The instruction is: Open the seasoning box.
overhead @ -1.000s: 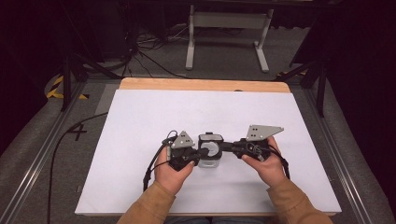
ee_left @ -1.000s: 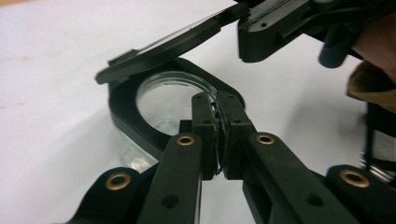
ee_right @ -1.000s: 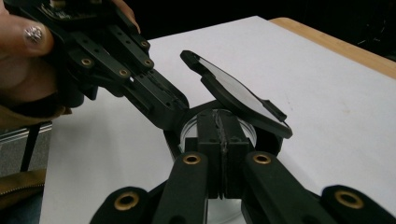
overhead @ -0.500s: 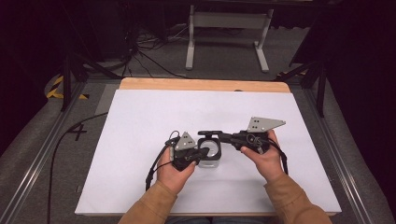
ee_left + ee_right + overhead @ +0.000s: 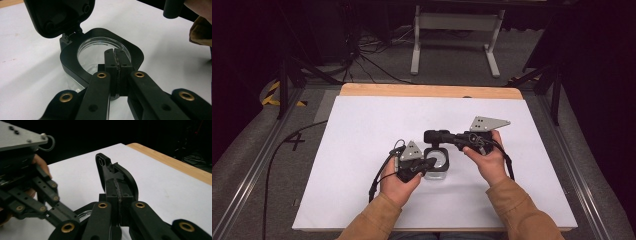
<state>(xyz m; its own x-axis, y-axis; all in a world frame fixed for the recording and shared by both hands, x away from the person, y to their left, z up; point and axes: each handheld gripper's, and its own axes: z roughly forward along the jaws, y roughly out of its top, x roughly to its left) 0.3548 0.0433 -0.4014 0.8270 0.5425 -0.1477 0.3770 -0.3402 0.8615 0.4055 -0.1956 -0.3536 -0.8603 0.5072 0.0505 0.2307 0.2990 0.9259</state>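
Note:
A small clear box (image 5: 438, 165) with a black rim (image 5: 75, 66) and a hinged black lid (image 5: 436, 136) stands on the white table (image 5: 362, 130). My left gripper (image 5: 428, 163) is shut on the near edge of the rim, its jaws (image 5: 117, 58) pressed together over the round clear opening. My right gripper (image 5: 447, 138) is shut on the lid's free edge (image 5: 125, 177) and holds it swung up, standing nearly upright on its hinge. In the right gripper view the left gripper (image 5: 37, 192) reaches in from the left toward the rim (image 5: 85, 211).
A wooden strip (image 5: 432, 91) runs along the table's far edge. Metal rails (image 5: 257, 165) flank both sides. Beyond the table stand a white frame (image 5: 457, 30) and loose cables (image 5: 362, 55) on the floor.
The right gripper has lifted and swung the lid up and back from the box. The left gripper has stayed on the rim.

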